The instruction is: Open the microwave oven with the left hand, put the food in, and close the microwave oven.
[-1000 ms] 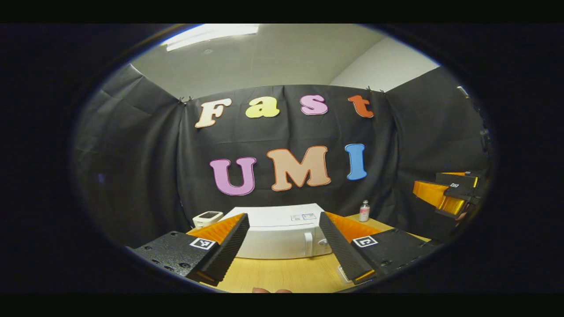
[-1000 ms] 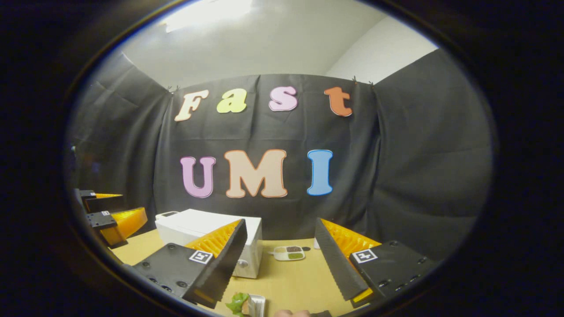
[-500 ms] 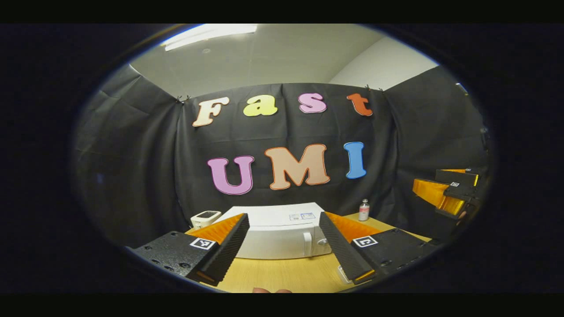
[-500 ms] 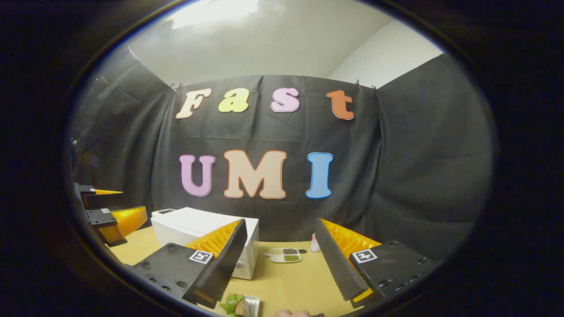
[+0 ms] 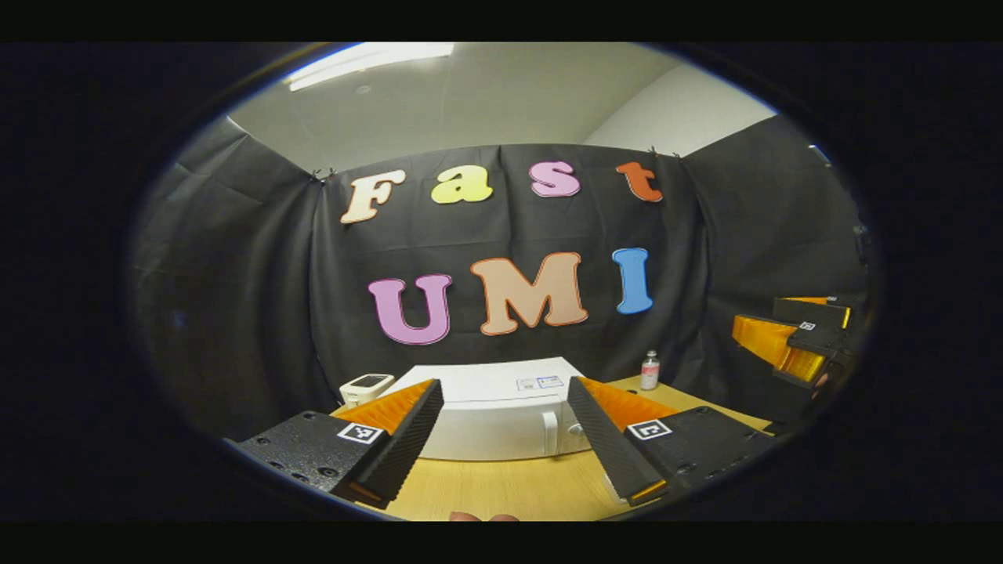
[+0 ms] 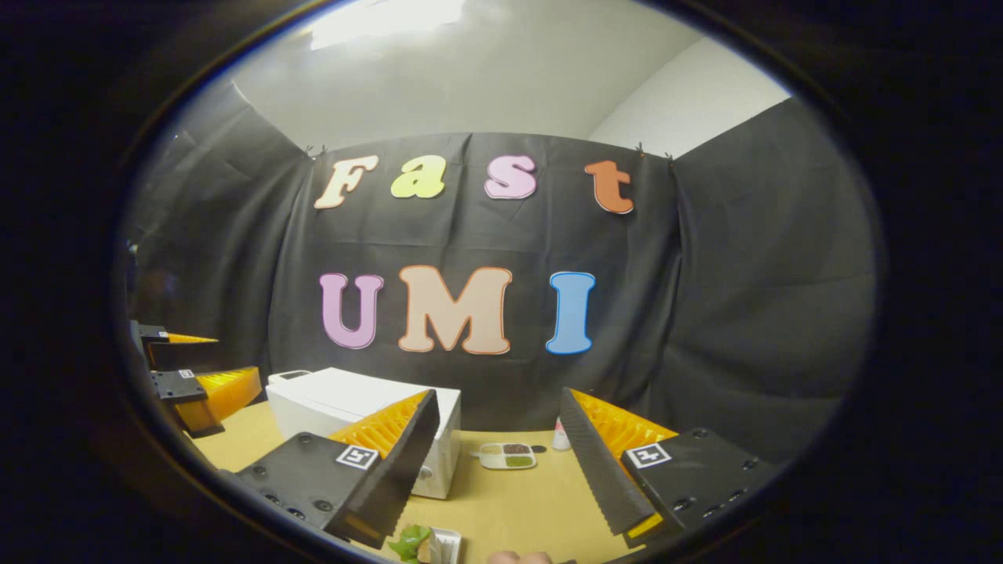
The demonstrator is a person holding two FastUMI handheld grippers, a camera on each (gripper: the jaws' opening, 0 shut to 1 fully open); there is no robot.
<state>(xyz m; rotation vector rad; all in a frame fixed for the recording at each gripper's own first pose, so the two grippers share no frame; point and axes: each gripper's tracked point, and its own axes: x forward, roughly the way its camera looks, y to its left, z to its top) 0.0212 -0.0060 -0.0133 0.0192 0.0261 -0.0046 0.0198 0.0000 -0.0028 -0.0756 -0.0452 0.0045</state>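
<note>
Left gripper (image 5: 501, 439): fingers spread wide, nothing between them, held above the tabletop (image 5: 501, 489) and aimed at the front of the microwave (image 5: 494, 411). Door shut; its handle (image 5: 551, 433) sits toward the right of the front face, just inside the right finger's line.

Change over the last second: slight. In the left gripper view the microwave has dropped a little lower and looks marginally nearer; the gripper's opening is unchanged. Judgement: approach toward the handle barely begun, door step not yet started.

Right gripper (image 6: 497, 462): also spread wide and empty, well back from the microwave. Its view has swung a little, so the small dish (image 6: 508, 455) near the far edge now sits more centred between the fingers.

View differences: the right gripper view gives the food (image 6: 427, 544), greens in a white tray at the near edge of the tabletop, just below the fingers, and the microwave's right side. The left gripper view gives the handle, a small bottle (image 5: 649, 370) toward the far right corner, and a white device (image 5: 367, 385) left of the microwave.
</note>
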